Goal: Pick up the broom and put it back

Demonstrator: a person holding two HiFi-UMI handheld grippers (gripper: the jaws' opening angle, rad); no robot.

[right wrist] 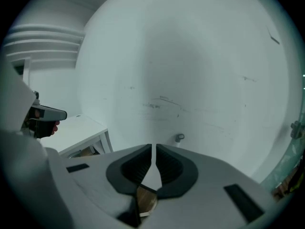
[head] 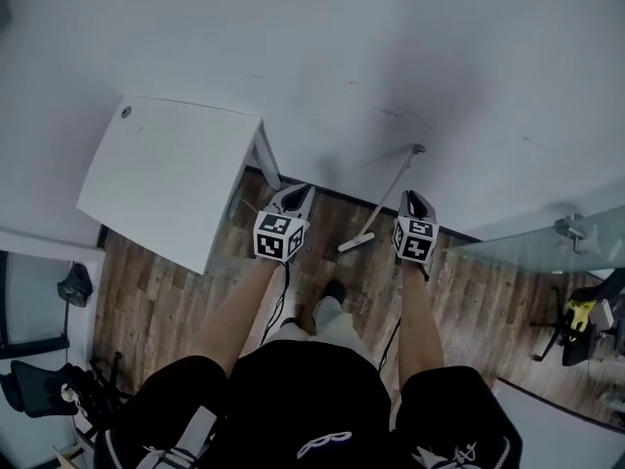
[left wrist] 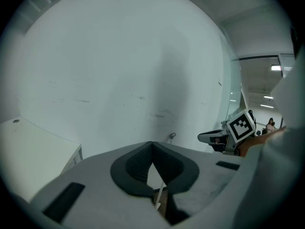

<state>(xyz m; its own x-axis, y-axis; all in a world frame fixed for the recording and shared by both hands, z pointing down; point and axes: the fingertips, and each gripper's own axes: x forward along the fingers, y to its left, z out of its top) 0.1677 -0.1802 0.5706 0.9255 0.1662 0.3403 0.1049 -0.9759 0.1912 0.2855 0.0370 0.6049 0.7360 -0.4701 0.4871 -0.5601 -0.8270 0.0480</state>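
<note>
Broom: the broom is propped against the white wall, just right of centre in the head view, and neither gripper holds it.
Long axis: it slants from the broom head on the wooden floor, at the lower left, up to the handle tip on the wall, at the upper right.
Direction from the grippers: the broom lies ahead of both and between them. In the left gripper view the handle tip shows just right of the jaw line, and in the right gripper view it also shows slightly right.
Nearer hand: the right one, I judge. The handle passes just left of the right gripper, while the left gripper stands further off at centre-left.
Right gripper jaws: all but closed, with only a thin slit between them and nothing in it.
Left gripper jaws: the tips are together and it is empty. The handle seen through the gap below the tips lies beyond them.
Coming move: a grasp would mean opening the right jaws and reaching slightly left and forward to the mid-handle, across its slant.
Surroundings: a white table sits at the upper left, well apart from the broom.
</note>
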